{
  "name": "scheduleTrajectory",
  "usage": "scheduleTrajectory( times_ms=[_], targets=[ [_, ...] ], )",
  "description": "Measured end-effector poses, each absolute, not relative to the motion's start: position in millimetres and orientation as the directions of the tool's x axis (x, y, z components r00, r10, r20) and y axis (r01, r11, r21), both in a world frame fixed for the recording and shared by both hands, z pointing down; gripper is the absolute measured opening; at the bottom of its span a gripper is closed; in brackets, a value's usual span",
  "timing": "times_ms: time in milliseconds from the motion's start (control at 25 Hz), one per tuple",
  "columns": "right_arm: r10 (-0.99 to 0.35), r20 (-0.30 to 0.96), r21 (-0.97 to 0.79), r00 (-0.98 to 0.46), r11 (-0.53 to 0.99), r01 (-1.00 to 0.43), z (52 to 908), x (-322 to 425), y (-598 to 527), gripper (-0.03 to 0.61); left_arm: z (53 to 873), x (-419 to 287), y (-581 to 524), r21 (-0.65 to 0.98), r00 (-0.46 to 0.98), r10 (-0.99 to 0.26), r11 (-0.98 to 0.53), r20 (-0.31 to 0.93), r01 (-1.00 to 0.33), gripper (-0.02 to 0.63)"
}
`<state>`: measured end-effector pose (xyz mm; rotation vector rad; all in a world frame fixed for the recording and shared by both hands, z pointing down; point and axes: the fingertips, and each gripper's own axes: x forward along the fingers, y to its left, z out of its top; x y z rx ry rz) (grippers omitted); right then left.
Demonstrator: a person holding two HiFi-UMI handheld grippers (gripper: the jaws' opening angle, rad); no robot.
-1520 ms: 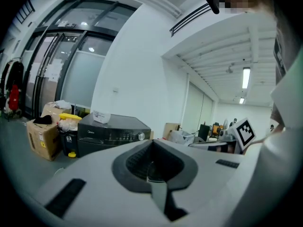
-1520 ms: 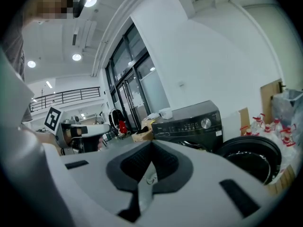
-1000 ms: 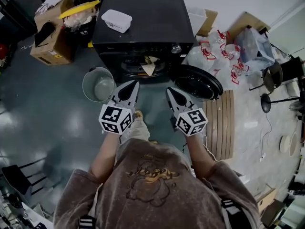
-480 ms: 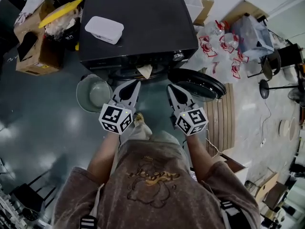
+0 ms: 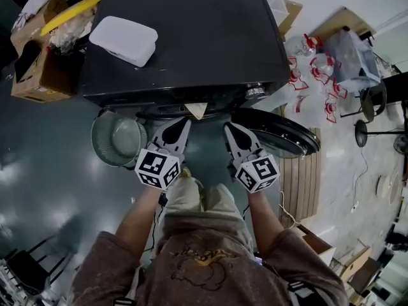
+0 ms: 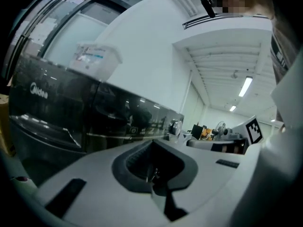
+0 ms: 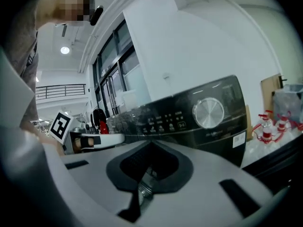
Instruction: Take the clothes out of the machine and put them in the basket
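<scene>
Head view: left gripper point(image 5: 184, 122), right gripper point(image 5: 228, 127), fingers together, empty, short of probable clothes point(image 5: 196, 110) in machine point(image 5: 185, 37).

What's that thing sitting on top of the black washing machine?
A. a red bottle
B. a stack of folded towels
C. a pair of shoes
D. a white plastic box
D: the head view shows a white plastic box lying on the flat black top of the washing machine, towards its left side.

The dark floor point(image 5: 44, 171) bears the machine point(image 5: 204, 37) top centre, the basket point(image 5: 99, 148) left of centre, cardboard boxes point(image 5: 35, 85) upper left.
</scene>
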<state>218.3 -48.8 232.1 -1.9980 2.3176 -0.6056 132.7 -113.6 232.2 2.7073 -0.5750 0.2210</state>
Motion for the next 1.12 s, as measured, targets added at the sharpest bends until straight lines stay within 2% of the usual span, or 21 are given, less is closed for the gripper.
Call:
scheduleTrajectory(
  times_ms=[400,760,1120],
  targets=[
    [-0.955,0.216,-0.332,-0.204,0.125,-0.935,369.8,221.2,-68.0,-0.003,362.9,151.0,-125.7,0.251,0.905,-0.370,-0.874,0.208,-0.415,0.003],
    [-0.960,0.165,-0.303,-0.226,0.169,-0.938,480.6,222.4,-87.4,-0.003,462.3,158.0,-145.3,0.207,0.896,-0.419,-0.873,0.144,-0.441,0.003],
    [-0.970,0.123,-0.300,-0.211,0.167,-0.939,542.9,232.0,-76.4,-0.003,517.5,162.8,-141.2,0.237,0.893,-0.442,-0.862,0.082,-0.448,0.003]
  ],
)
